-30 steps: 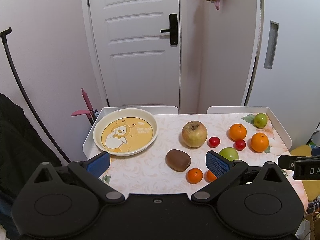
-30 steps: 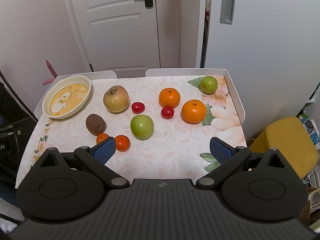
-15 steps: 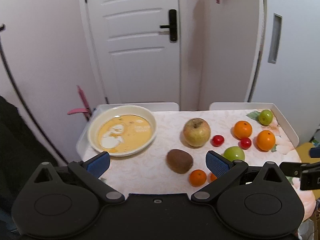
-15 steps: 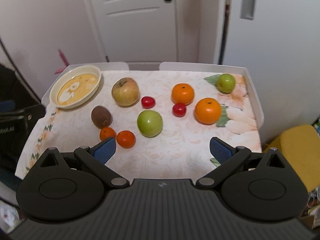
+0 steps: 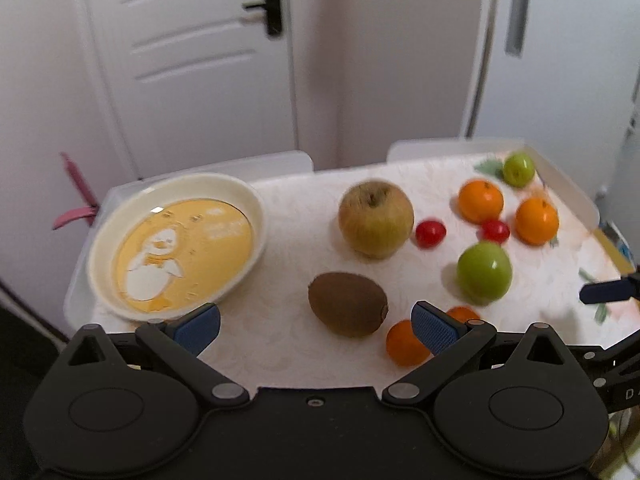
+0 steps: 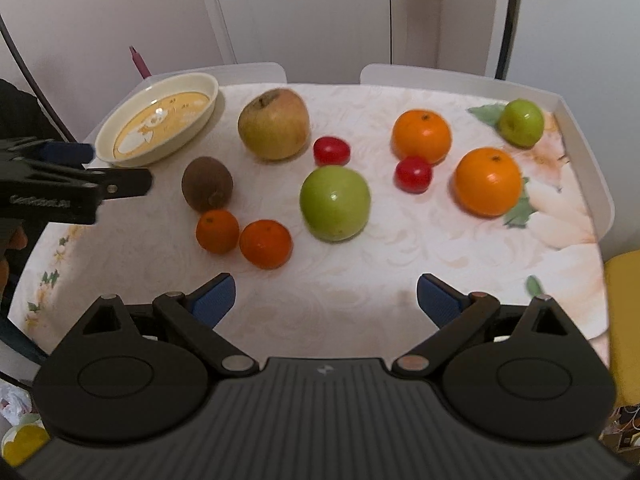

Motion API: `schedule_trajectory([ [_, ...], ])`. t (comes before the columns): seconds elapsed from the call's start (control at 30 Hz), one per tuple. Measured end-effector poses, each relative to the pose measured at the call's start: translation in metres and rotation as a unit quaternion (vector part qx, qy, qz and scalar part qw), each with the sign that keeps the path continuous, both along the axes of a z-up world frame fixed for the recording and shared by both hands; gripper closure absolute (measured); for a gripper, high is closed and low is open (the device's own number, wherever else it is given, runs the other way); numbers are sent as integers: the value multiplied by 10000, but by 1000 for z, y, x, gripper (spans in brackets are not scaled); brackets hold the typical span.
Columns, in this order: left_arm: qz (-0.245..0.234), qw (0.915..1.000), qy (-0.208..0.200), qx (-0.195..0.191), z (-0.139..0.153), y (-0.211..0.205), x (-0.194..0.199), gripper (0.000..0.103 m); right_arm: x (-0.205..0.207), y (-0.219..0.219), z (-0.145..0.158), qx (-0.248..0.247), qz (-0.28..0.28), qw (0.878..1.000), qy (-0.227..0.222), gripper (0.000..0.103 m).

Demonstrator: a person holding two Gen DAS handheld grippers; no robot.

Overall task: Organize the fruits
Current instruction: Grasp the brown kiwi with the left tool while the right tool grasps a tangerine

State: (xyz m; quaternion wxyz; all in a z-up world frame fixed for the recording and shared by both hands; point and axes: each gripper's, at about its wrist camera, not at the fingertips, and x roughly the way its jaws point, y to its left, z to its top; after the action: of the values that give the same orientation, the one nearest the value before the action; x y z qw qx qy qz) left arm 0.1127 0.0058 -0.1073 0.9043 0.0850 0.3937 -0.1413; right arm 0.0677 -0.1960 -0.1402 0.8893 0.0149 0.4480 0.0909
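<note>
Fruit lot loose on floral-cloth table (image 6: pixel 360 280), cream round dish with yellow duck print (image 6: pixel 202 118) bare; both claws released, grasping nothing.

Taking the dish as landmark: brown fuzzy kiwi (image 5: pixel 347 304) just right of its near rim; large yellow-green russet apple (image 5: pixel 375 219) right of its far side; two small orange mandarins (image 6: pixel 242 238), touching, near the kiwi on the side away from the dish; glossy green apple (image 6: pixel 334 202), two red cherry tomatoes (image 6: pixel 331 150), two larger oranges (image 6: pixel 488 181) and a small green fruit (image 6: pixel 521 121) well apart from it, toward the opposite table edge. Left claw (image 5: pixel 316 326) hovers spread before the kiwi; right claw (image 6: pixel 325 300) spread near the mandarins. Risk, judged: round fruit may roll when nudged by a pad; paired mandarins could be clipped together, one squirting free.
</note>
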Motion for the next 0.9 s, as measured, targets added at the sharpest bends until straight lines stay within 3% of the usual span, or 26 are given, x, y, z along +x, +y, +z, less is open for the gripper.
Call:
schedule_trajectory([
  [0.23, -632, 9976, 297, -35, -27, 1, 32, 3, 8, 27, -18, -96, -76, 9999, 75, 2],
  [0.37, -927, 9946, 464, 93, -38, -3, 46, 7, 11, 38, -24, -220, -169, 9996, 106, 13],
  [0.57, -1342, 9894, 548, 122, -46, -8, 57, 10, 14, 46, -31, -228, -339, 9990, 183, 21],
  [0.9, -1610, 9841, 746, -36, -52, -10, 69, 20, 18, 56, -35, -324, -455, 9983, 151, 30],
])
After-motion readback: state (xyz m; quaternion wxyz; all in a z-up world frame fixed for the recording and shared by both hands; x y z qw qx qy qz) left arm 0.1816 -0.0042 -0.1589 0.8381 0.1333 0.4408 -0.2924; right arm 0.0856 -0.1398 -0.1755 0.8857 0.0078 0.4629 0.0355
